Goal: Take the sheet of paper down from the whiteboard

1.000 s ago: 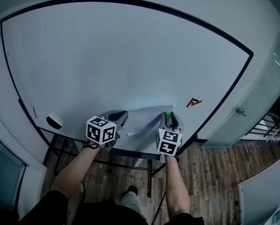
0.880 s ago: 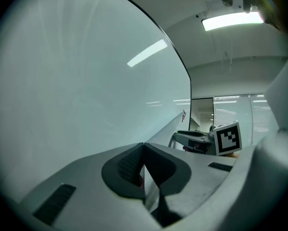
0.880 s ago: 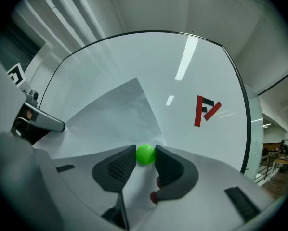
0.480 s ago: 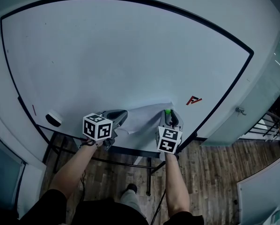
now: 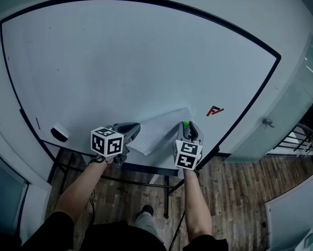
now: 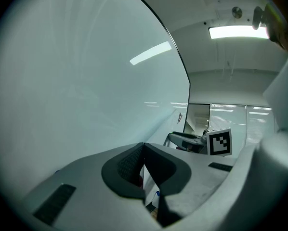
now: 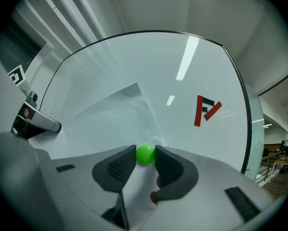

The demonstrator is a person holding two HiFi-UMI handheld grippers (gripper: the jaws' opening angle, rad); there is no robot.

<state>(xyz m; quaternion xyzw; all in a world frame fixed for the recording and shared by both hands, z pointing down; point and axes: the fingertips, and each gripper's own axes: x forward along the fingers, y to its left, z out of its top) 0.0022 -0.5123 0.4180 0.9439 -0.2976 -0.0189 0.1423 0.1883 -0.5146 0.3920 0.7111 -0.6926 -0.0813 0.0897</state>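
Note:
A white sheet of paper (image 5: 157,131) lies against the lower part of the big whiteboard (image 5: 120,61). My left gripper (image 5: 132,131) is at the sheet's left edge, its jaws shut on the paper, which shows edge-on in the left gripper view (image 6: 144,150). At the sheet's right edge, my right gripper (image 5: 187,127) has both pads closed on a round green magnet (image 5: 186,124). In the right gripper view the magnet (image 7: 145,155) sits between the fingertips, and the creased sheet (image 7: 115,112) spreads up and to the left.
A red logo (image 5: 215,111) is on the board to the right of the sheet. A white eraser (image 5: 59,134) rests at the board's lower left edge. Below are the board's stand and a wooden floor (image 5: 240,192). A glass wall with a handle (image 5: 267,123) stands to the right.
The left gripper has rolled slightly and shifted a little to the left. The sheet looks flatter, its lower left fold gone. The right gripper stays on the magnet.

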